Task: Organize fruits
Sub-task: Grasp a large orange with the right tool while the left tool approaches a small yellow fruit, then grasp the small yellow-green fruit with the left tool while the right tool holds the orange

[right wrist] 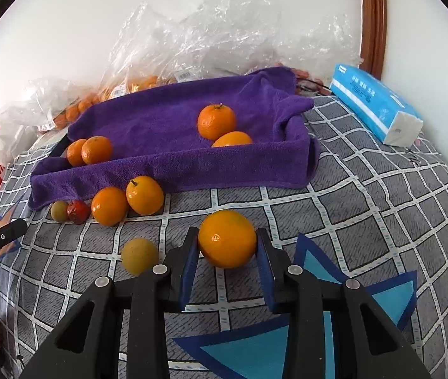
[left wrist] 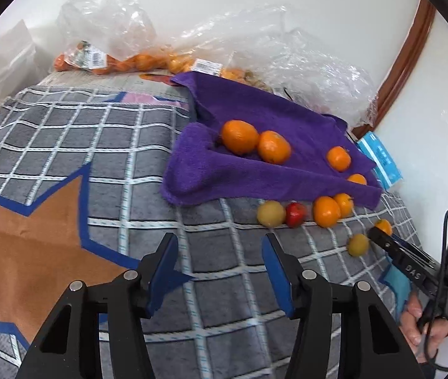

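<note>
Grey checked bedding with white grid lines (right wrist: 366, 195) covers the surface, which ends at a white wall; the landmark on it is a purple terry towel (right wrist: 167, 126) draped so that its edges rise like a shallow tray. At the towel's left end, two small orange mandarins (right wrist: 89, 151) sit touching each other inside the fold. Just in front of the towel's left front edge lies a row: a small yellow-green round fruit (right wrist: 59, 211), a small red fruit (right wrist: 78, 211), then two orange citrus fruits (right wrist: 127, 200), all close together. Nearer than that row, well in front of the towel, a pale yellow round fruit (right wrist: 139, 255) rests alone on the bedding. The left gripper (left wrist: 220, 268) hovers with its blue-padded jaws apart and nothing between them. Right of the yellow fruit, the right gripper (right wrist: 227, 254) has both blue pads pressed against a large round orange (right wrist: 227, 237), in front of the towel's middle. Two more oranges (right wrist: 220, 126) lie inside the towel toward its right. Behind the towel crumpled clear plastic bags (right wrist: 211, 31) hold more fruit, and beyond its right end lies a blue tissue pack (right wrist: 372, 101).
</note>
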`<state>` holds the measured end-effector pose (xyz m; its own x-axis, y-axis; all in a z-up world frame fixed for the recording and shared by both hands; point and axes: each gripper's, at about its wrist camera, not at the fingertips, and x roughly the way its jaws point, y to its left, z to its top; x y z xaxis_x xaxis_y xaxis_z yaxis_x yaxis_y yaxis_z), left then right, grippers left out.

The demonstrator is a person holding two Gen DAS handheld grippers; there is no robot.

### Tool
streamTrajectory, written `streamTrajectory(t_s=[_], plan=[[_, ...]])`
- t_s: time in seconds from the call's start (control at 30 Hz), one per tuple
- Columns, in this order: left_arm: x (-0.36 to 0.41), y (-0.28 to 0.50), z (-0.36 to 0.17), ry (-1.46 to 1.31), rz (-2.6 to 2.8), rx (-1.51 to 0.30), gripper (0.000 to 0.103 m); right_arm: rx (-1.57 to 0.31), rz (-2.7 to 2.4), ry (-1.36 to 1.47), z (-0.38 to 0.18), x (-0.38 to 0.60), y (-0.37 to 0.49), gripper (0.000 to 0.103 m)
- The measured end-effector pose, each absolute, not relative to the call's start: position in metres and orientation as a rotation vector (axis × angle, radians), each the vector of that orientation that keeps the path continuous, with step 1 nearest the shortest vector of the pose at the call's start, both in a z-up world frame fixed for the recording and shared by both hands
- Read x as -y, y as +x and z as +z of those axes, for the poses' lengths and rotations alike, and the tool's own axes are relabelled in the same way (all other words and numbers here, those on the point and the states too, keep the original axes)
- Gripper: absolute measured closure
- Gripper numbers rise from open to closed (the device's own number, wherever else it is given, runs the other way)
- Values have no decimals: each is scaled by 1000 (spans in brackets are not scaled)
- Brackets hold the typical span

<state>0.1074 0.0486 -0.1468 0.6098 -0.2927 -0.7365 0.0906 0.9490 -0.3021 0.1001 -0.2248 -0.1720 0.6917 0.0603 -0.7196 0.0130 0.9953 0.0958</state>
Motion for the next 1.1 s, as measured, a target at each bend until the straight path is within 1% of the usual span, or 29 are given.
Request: streamTrajectory(t_s=[0.1, 0.2, 0.33, 0.43, 0.5, 0.57, 0.77, 0.9, 0.93, 0.97, 1.0, 1.07, 1.1], plan=[[-30, 112, -138, -183, -219, -874, 51, -805, 39, 115, -172, 228, 100, 68], [-13, 120, -136, -144, -238, -873, 55, -794, 42, 141, -171, 232, 98, 68], [1, 133, -145, -117, -224, -894, 68, -783, 54, 165, -170, 235, 96, 68], [2, 141, -152, -131, -226, -919, 72, -783, 60, 178, -170, 237, 95, 68], [1, 144, -153, -159, -255, -922, 73, -782, 60, 183, -170, 238, 94, 68], [4, 146, -154, -151, -267, -927, 80, -784, 60, 185, -170, 238, 95, 68], [-7, 136, -143, -121, -236, -899, 80, -780, 53, 202, -170, 240, 95, 68], [-18, 129, -146, -70, -167, -889, 80, -783, 63, 209, -170, 240, 95, 68], [-19, 129, -150, -74, -169, -895, 78, -785, 64, 207, -170, 240, 95, 68], [-20, 132, -155, -82, -181, -910, 71, -788, 66, 205, -171, 239, 96, 68], [-20, 134, -159, -86, -191, -923, 70, -791, 68, 201, -171, 239, 97, 68], [-17, 133, -160, -65, -174, -883, 70, -798, 65, 194, -172, 238, 98, 68], [-17, 132, -160, -65, -183, -881, 74, -800, 63, 191, -172, 237, 98, 68]])
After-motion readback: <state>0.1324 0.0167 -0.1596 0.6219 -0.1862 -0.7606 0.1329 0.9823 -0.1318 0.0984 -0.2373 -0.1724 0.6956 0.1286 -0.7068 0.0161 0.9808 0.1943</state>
